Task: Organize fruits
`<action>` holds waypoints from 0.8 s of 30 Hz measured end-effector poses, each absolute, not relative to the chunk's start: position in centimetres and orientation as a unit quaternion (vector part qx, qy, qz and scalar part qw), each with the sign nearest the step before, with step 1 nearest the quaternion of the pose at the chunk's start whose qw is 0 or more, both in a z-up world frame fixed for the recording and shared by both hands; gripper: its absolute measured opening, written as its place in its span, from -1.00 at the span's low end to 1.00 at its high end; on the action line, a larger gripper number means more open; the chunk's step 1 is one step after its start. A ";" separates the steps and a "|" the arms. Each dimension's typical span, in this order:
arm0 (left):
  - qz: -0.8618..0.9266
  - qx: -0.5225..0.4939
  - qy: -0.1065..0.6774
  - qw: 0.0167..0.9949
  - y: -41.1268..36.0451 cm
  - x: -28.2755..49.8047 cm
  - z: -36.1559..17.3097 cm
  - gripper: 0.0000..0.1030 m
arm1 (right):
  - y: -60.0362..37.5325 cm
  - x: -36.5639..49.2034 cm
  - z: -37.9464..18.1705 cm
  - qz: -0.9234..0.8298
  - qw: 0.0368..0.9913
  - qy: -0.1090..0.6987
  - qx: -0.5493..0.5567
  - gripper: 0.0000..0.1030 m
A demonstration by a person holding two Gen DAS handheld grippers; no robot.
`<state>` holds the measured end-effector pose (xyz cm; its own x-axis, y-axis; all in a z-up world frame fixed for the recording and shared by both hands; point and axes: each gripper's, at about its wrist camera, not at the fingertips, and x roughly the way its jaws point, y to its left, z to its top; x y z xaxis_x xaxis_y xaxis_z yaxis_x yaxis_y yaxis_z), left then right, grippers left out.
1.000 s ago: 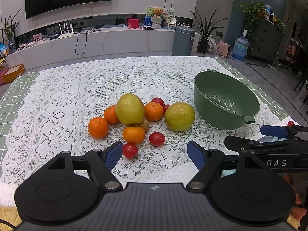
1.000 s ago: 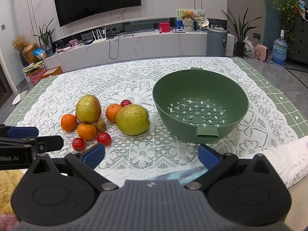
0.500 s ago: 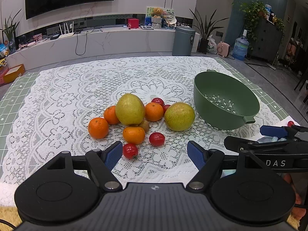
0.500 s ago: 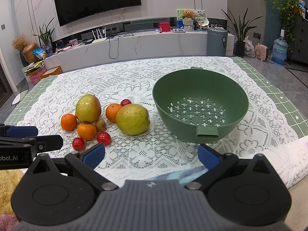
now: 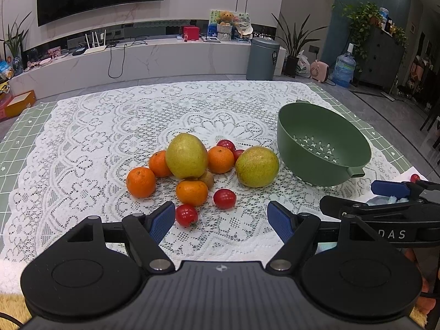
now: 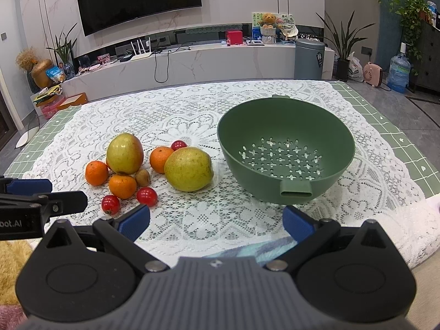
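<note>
I see left tool (image 5: 221, 217) level, spread wide, empty, low before the fruit pile (image 5: 202, 169) | right tool (image 6: 216, 222) likewise, facing green colander (image 6: 286, 134) | all on worktop (image 6: 209, 220)

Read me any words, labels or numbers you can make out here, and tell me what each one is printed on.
"DAS" on the right gripper body, cut off, in the left wrist view.
"bot.AI" on the left gripper body, cut off, in the right wrist view.
Sticker on the grey bin: too small to read.
Picture cards beside the teddy bear: too blurred to read.
</note>
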<state>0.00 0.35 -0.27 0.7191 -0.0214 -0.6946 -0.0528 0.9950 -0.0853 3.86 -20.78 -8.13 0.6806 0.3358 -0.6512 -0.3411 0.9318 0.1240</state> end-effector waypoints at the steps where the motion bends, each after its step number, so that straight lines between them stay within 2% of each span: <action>1: 0.009 -0.050 0.375 0.926 0.4 0.0 -0.3 0.73 | -20.8 3.9 -8.1 0.185 0.917 0.354 -0.004 0.92; 24: 0.019 -0.061 0.373 0.926 1.8 0.5 -0.3 0.73 | -20.3 3.9 -8.1 0.191 0.913 0.360 -0.016 0.92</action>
<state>0.49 1.78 -0.26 0.7217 -0.0106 -0.6922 -0.0810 0.9917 -0.0996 3.93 -20.30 -8.06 0.6680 0.3368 -0.6635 -0.3601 0.9267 0.1079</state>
